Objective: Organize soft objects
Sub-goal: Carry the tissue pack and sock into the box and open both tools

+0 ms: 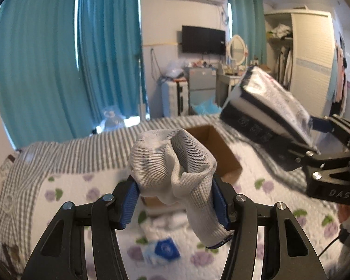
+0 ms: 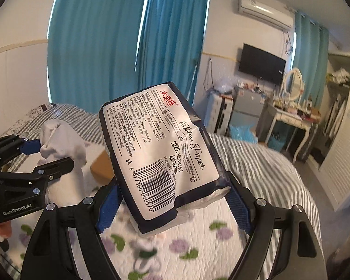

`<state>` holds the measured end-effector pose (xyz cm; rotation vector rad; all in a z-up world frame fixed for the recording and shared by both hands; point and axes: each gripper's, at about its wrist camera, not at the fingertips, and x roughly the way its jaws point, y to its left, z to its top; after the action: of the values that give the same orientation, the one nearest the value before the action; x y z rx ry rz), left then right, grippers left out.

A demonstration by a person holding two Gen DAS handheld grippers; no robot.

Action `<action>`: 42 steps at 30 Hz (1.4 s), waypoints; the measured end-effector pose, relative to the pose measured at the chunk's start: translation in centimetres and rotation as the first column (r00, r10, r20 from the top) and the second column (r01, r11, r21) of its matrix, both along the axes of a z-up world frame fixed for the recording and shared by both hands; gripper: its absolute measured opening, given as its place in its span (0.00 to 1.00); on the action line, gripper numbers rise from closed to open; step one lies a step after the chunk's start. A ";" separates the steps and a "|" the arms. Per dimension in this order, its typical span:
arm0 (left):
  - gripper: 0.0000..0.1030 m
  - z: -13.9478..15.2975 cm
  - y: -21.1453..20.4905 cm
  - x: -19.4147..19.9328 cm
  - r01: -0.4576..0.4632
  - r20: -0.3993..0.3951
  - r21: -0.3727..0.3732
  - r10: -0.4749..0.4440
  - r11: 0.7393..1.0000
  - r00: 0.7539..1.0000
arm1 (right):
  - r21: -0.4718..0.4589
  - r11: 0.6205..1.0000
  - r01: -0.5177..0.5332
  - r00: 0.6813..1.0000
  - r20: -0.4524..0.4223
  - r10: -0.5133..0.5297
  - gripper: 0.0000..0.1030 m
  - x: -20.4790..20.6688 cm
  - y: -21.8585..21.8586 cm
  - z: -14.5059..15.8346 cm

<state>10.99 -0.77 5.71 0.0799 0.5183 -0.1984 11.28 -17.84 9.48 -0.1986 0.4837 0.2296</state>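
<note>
My left gripper is shut on a bunched grey-white knitted cloth and holds it above the bed; it also shows in the right wrist view. My right gripper is shut on a tissue paper pack with a white label and barcode, held up in the air. That pack and the right gripper show at the right of the left wrist view. An open cardboard box sits on the bed behind the cloth; a part of it shows between the two grippers.
The bed has a flowered white blanket and a grey striped cover. A small blue-and-white packet lies on the blanket below the cloth. Teal curtains, a dressing table and a wardrobe stand beyond.
</note>
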 end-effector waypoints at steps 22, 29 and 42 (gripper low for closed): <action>0.70 -10.6 -0.9 17.9 -0.002 -0.175 0.110 0.022 0.994 0.984 | 0.149 0.988 -0.043 0.978 -0.197 0.072 0.92 19.6 0.4 -9.6; 0.70 -7.9 -1.2 16.3 -0.009 -0.166 0.108 0.027 0.994 0.986 | 0.159 0.987 -0.027 0.987 -0.154 0.052 0.93 17.1 0.1 -7.0; 0.70 -2.5 -0.5 14.3 -0.045 -0.119 0.003 0.045 0.999 0.992 | 0.142 0.988 -0.062 0.992 -0.102 0.077 0.93 10.7 -0.6 -0.8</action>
<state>25.26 -1.25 3.22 0.0565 0.6389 -0.1592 21.96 -18.49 8.71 -0.0679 0.5656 0.3420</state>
